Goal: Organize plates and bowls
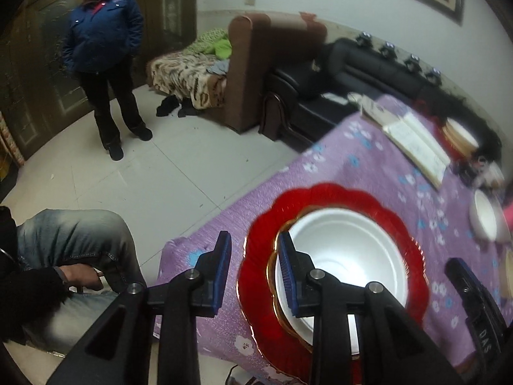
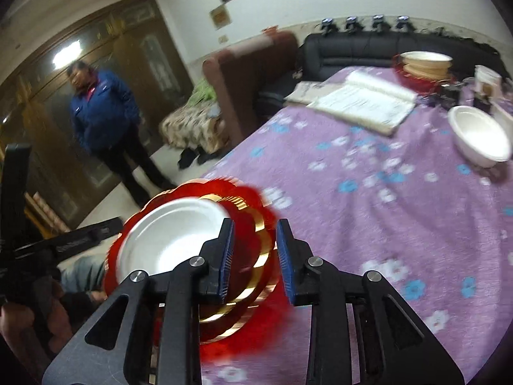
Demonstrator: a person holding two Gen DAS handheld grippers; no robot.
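Observation:
A red scalloped plate with gold trim (image 1: 336, 199) lies on the purple flowered table, with a white bowl (image 1: 346, 256) inside it. My left gripper (image 1: 255, 272) is open over the plate's left rim, one finger outside and one over the bowl. In the right wrist view the red plate (image 2: 256, 224) and white bowl (image 2: 170, 234) look lifted and tilted, blurred. My right gripper (image 2: 253, 256) is open around the plate's right rim. A second white bowl (image 2: 477, 138) sits at the far right, also in the left wrist view (image 1: 487, 218). A stack of plates and bowls (image 2: 426, 67) stands at the back.
An open book (image 2: 362, 99) lies on the purple tablecloth (image 2: 384, 208). A black sofa (image 1: 336, 73) and a brown armchair (image 1: 250, 64) stand behind the table. A person in a blue jacket (image 1: 102, 41) stands on the tiled floor. The holder's jeans knee (image 1: 73, 240) is at the left.

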